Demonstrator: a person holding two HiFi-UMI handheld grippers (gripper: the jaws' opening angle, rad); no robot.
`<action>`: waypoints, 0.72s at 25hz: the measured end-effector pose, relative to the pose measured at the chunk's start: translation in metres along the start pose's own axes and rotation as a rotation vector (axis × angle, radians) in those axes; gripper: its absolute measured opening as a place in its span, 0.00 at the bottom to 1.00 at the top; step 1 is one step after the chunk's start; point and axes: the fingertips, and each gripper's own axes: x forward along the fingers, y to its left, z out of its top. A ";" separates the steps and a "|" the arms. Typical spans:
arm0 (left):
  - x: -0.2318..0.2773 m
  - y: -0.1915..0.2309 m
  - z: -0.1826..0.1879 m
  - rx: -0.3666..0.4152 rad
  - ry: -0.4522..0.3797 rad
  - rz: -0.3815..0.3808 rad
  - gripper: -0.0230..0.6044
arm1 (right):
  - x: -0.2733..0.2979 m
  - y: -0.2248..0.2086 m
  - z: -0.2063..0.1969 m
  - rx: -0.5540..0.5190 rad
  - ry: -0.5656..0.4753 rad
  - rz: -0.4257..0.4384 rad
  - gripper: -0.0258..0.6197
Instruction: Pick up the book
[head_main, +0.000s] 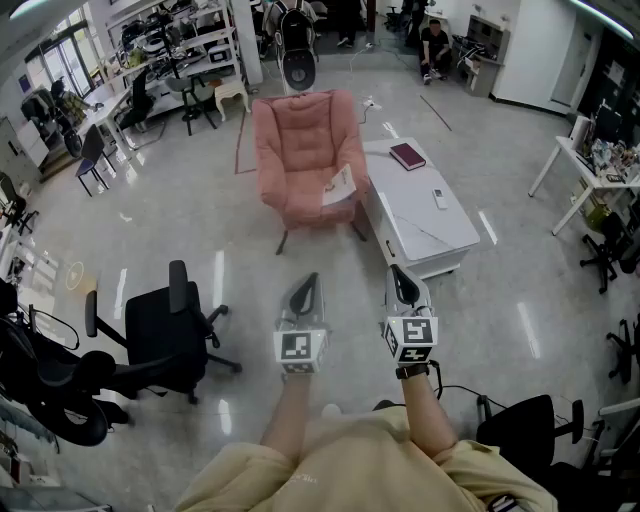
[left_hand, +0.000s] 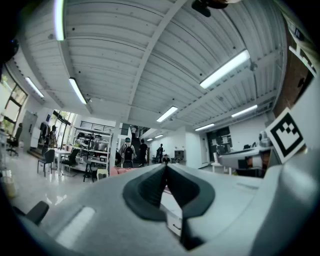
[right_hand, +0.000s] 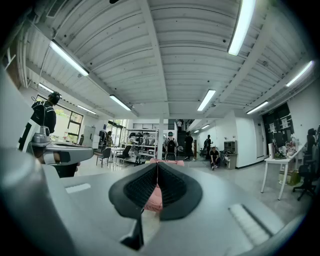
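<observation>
**Findings: book out of reach, both grippers closed, two possible targets**

The dark red closed book (head_main: 407, 155) lies flat at the far end of the low white table (head_main: 446, 238), well apart from both grippers. The left gripper (head_main: 307, 280) and right gripper (head_main: 398, 272) are level, jaws closed together, empty.

Risks:
- The open white booklet (head_main: 340, 186) on the pink cushioned armchair (head_main: 300, 150) could be taken by mistake.
- Jaws left closed would only shove the flat book.
</observation>
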 end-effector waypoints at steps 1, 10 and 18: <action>-0.001 0.013 -0.003 -0.005 0.002 0.003 0.04 | 0.006 0.012 -0.003 -0.003 0.004 0.004 0.05; 0.012 0.073 -0.032 -0.071 0.043 0.026 0.04 | 0.064 0.052 -0.035 0.018 0.105 0.004 0.05; 0.090 0.117 -0.042 -0.035 0.082 0.079 0.04 | 0.176 0.039 -0.041 0.103 0.113 0.104 0.05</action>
